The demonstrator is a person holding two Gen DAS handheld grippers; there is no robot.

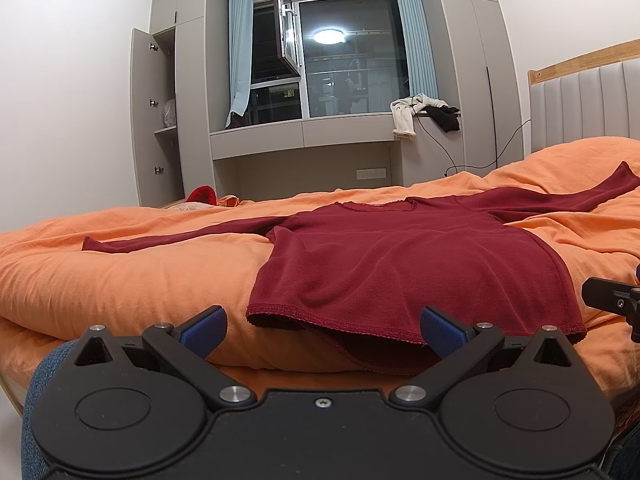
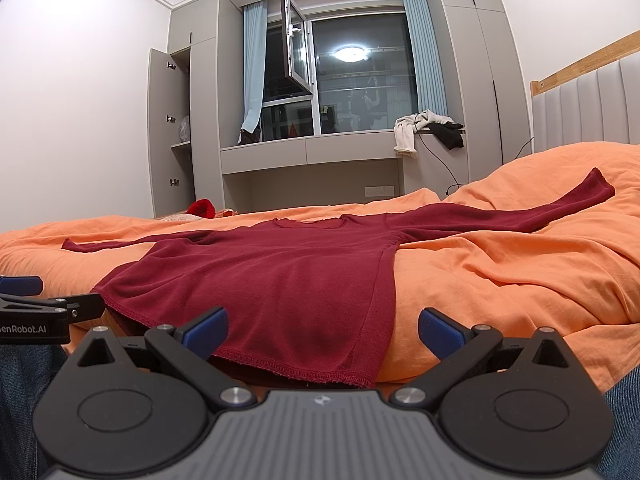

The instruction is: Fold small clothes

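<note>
A dark red long-sleeved shirt lies flat on the orange bed cover, sleeves spread to both sides, hem toward me. My left gripper hangs open just in front of the hem's left part, blue pads apart, nothing between them. The right gripper is open too, in front of the hem's right corner, touching no cloth. In the left wrist view the right gripper's black edge shows at the far right. The left gripper's side shows at the right wrist view's left edge.
The orange duvet covers the whole bed, with a padded headboard at the right. A window bench behind holds light and black clothes. A red item lies past the bed. Blue jeans show below both grippers.
</note>
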